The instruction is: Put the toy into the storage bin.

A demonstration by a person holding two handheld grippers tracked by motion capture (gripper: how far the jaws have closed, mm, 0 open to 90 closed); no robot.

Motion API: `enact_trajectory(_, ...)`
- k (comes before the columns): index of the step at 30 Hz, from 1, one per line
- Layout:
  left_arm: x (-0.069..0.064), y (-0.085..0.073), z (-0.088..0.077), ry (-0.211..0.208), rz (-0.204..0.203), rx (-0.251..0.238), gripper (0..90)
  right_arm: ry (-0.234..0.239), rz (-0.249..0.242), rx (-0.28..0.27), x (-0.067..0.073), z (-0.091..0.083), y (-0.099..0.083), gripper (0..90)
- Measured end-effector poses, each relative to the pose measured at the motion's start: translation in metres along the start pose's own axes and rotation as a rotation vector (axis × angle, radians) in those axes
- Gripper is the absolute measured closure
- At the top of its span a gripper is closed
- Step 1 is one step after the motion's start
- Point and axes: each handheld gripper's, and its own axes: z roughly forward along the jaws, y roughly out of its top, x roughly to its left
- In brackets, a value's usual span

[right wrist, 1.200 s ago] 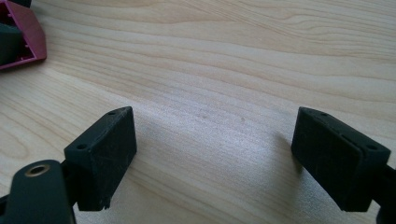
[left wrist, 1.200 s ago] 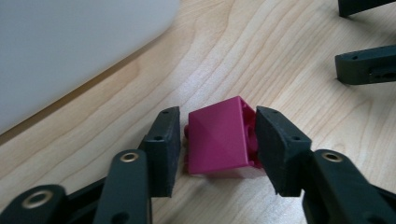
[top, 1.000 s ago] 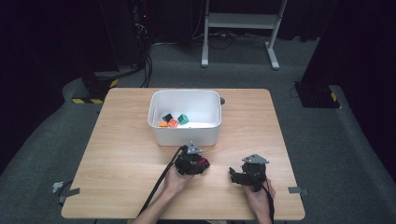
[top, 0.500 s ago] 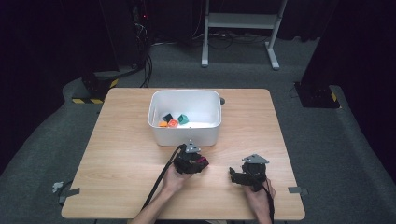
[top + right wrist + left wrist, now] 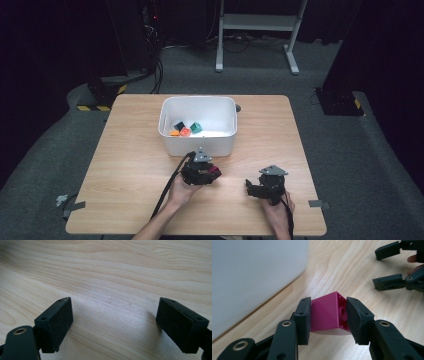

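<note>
The left gripper (image 5: 329,315) has its black pads clamped on both sides of a small magenta plastic building brick (image 5: 328,315), which sits between them just above the pale wooden table (image 5: 352,270). In the high view this gripper (image 5: 212,172) is near the front wall of the white rectangular plastic bin (image 5: 197,142). Inside the bin lie an orange block (image 5: 185,132), a green block (image 5: 196,127) and a dark block (image 5: 179,125). The right gripper (image 5: 115,322) hovers over bare wood with its jaws wide apart and nothing between them, just beside the left one.
</note>
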Motion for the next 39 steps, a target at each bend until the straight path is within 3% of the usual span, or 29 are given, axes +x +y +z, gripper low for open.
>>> enact_trajectory(11,0.004,0.007,-0.023,-0.022,0.013,0.004,56.7,0.0,0.0,0.0,0.0,0.0,0.0,13.7)
enact_trajectory(26,0.015,0.015,-0.054,-0.042,-0.008,-0.011,56.7,0.001,0.0,-0.001,0.0,0.0,0.0,13.7)
enact_trajectory(32,0.018,0.027,-0.062,-0.051,-0.018,0.004,56.7,0.0,0.0,0.0,0.0,0.0,0.0,13.7)
enact_trajectory(39,0.023,0.033,-0.071,-0.054,-0.045,-0.027,56.7,0.001,0.001,0.0,0.0,0.0,0.0,13.7)
